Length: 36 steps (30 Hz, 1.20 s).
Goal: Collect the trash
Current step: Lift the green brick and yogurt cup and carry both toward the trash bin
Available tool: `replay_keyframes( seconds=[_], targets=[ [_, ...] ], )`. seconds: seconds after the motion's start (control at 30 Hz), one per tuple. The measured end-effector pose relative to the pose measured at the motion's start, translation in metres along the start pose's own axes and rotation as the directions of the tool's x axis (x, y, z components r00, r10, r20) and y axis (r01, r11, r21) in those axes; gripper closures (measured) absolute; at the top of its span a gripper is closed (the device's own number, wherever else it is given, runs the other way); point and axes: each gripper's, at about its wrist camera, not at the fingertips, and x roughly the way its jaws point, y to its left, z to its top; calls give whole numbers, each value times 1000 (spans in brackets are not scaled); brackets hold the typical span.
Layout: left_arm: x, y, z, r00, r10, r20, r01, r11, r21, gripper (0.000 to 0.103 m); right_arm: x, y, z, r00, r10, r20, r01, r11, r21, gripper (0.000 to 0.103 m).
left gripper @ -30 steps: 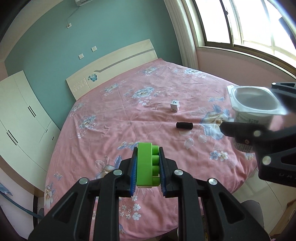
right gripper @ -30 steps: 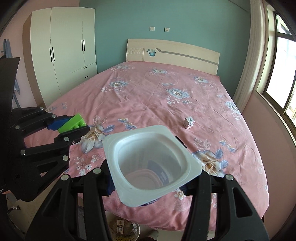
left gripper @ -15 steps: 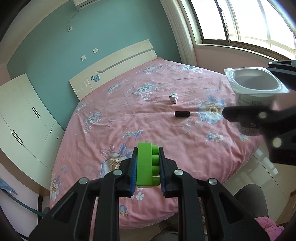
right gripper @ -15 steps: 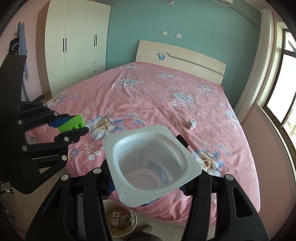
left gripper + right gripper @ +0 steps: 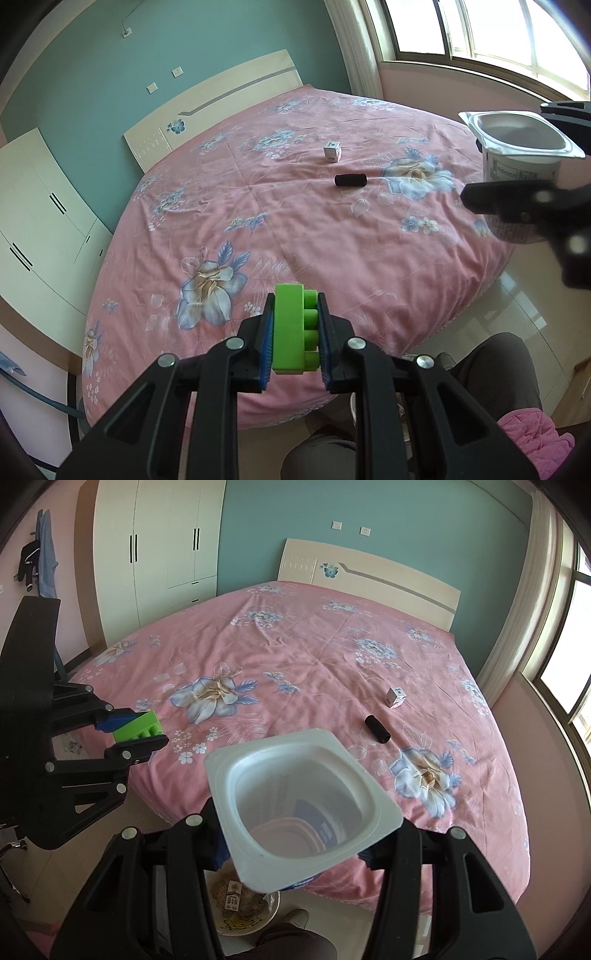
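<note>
My left gripper (image 5: 294, 332) is shut on a green toy brick (image 5: 293, 328), held over the foot of the pink bed (image 5: 295, 206); it also shows in the right wrist view (image 5: 138, 729). My right gripper (image 5: 291, 834) is shut on an empty white plastic cup (image 5: 301, 812), seen from the side in the left wrist view (image 5: 519, 147). A black cylinder (image 5: 350, 180) (image 5: 377, 729) and a small white box (image 5: 332, 151) (image 5: 396, 697) lie on the bed, well ahead of both grippers.
A bin with wrappers (image 5: 242, 904) stands on the floor below the cup. A white wardrobe (image 5: 155, 554) stands left of the bed, a window (image 5: 480, 33) to the right. The person's legs (image 5: 491, 373) are by the bed's foot.
Both grippers have drawn back and risen from the bed, still holding the brick and the cup. The floor, the bin and the person's legs have come into view.
</note>
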Motion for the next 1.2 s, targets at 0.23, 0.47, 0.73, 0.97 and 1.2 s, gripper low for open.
replay_keyframes(
  seconds=[0.23,0.47,0.73,0.97,1.2],
  targets=[
    [23,-12,-23,998,-1,-67,3,1000,28,80,22,9,-25,999,38,-39,-38,999,1,51],
    [48,-30,-45,991,-37,-129,45,997,58,80,49,12,-56,992,69,-102,-68,998,13,51],
    [82,-49,-71,976,-76,-205,90,994,60,80,80,16,-88,981,89,-174,-88,996,18,50],
    [107,-64,-98,958,-110,-263,128,990,53,80,107,21,-114,965,106,-241,-106,994,14,50],
    [133,-81,-122,932,-140,-333,168,984,55,80,141,30,-142,940,148,-308,-144,989,38,51]
  ],
)
